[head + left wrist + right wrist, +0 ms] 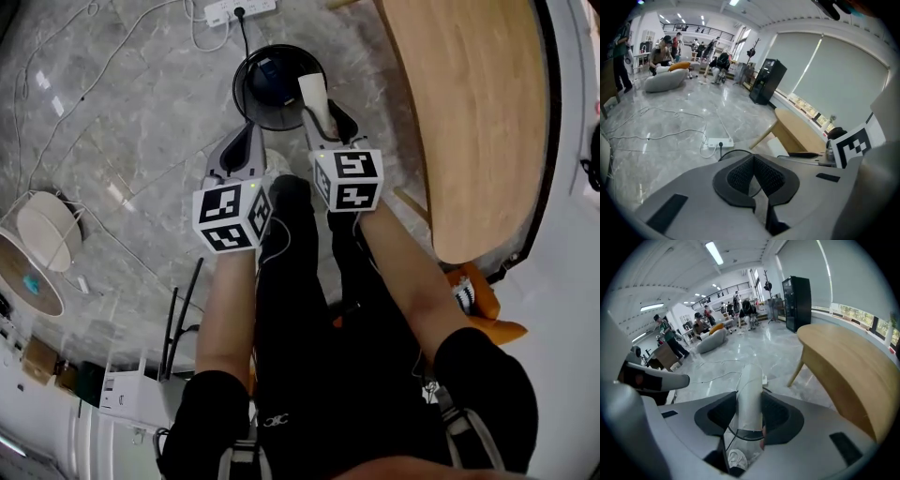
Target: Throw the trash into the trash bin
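A round black trash bin (272,89) stands on the grey marble floor just ahead of the person's feet. My right gripper (324,116) is shut on a white paper cup (315,96), whose far end shows over the bin's right rim. In the right gripper view the cup (750,390) stands between the two dark pads, with the bin's rim (738,434) beneath it. My left gripper (247,139) hangs beside it at the bin's near left edge, its jaws shut with nothing in them (753,161).
A curved wooden table (469,112) stands at the right. A power strip (239,9) with cables lies beyond the bin. A round white stool (47,230) and a router (131,394) are at the left. People sit far across the hall.
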`<action>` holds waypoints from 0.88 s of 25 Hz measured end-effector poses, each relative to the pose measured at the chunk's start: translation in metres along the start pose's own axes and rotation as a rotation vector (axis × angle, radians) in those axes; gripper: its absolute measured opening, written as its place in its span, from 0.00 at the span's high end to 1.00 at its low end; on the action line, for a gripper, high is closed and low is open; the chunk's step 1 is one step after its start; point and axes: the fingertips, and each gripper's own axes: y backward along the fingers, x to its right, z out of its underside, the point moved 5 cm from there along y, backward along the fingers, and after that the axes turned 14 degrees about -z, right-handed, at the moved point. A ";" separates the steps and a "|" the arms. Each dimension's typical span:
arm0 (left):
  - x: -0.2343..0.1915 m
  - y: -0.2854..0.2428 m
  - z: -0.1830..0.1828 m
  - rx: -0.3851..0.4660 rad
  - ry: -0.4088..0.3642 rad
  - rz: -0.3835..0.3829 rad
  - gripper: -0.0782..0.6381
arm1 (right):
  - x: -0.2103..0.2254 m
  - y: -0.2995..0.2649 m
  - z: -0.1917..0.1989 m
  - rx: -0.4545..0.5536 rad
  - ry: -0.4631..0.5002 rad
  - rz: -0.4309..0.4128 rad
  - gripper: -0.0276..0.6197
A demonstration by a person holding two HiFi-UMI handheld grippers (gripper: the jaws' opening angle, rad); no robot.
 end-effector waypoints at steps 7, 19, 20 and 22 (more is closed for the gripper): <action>-0.044 -0.015 0.006 -0.035 0.023 -0.002 0.87 | -0.017 -0.105 0.037 -0.175 0.008 -0.059 0.69; -0.084 -0.003 0.010 -0.036 0.075 -0.014 0.87 | -0.022 -0.135 0.066 -0.247 -0.020 -0.052 0.66; -0.084 -0.001 0.009 -0.034 0.076 -0.015 0.87 | -0.024 -0.130 0.062 -0.236 -0.015 -0.046 0.67; -0.082 0.000 0.005 -0.027 0.071 -0.014 0.87 | -0.026 -0.117 0.048 -0.193 0.003 -0.023 0.87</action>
